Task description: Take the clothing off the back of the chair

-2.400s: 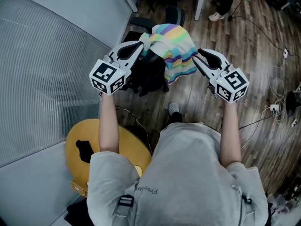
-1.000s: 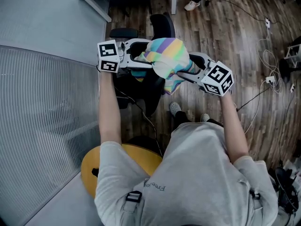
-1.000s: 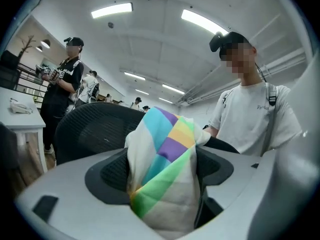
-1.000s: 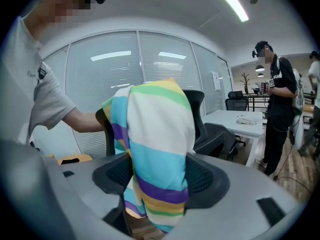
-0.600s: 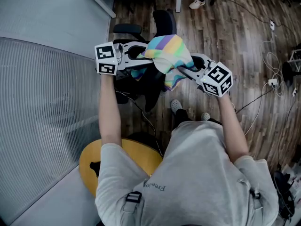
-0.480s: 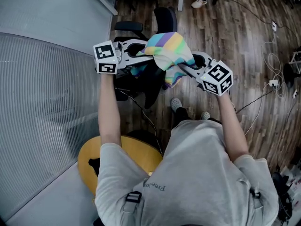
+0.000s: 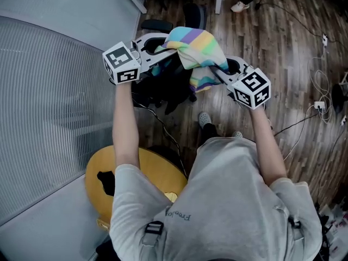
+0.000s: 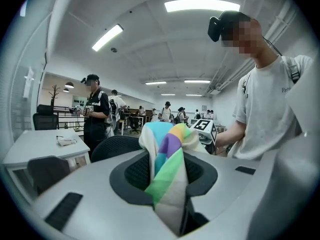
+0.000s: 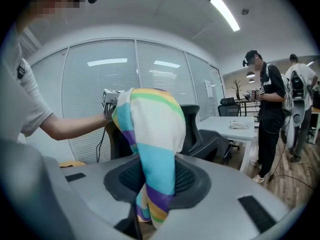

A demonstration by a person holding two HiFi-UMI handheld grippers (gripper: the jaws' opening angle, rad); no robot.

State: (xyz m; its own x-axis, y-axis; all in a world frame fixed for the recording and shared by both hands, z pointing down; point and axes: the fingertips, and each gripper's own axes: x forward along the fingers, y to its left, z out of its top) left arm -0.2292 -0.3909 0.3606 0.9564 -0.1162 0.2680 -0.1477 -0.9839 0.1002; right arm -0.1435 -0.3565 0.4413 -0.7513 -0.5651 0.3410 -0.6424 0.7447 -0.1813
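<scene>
The clothing [image 7: 197,47], a garment in pastel green, yellow, purple and blue stripes, hangs bunched between my two grippers above the black office chair [image 7: 163,88]. My left gripper [image 7: 165,45] holds its left end and my right gripper [image 7: 219,71] its right end. Both sets of jaws have just been closing, with cloth between them. In the left gripper view a fold of the clothing [image 8: 167,169] is pinched in my left gripper [image 8: 169,186]. In the right gripper view the clothing [image 9: 152,134] hangs from my right gripper [image 9: 156,184], in front of the chair [image 9: 197,129].
A ribbed glass partition [image 7: 49,91] runs along the left. A round yellow stool [image 7: 100,170] stands behind me at the left. Cables [image 7: 315,124] lie on the wood floor at the right. A white desk [image 8: 35,144] and a standing person [image 8: 95,111] are beyond the chair.
Both grippers have shut on the clothing's ends. The left gripper has risen and turned, and the clothing has come up from the chair back.
</scene>
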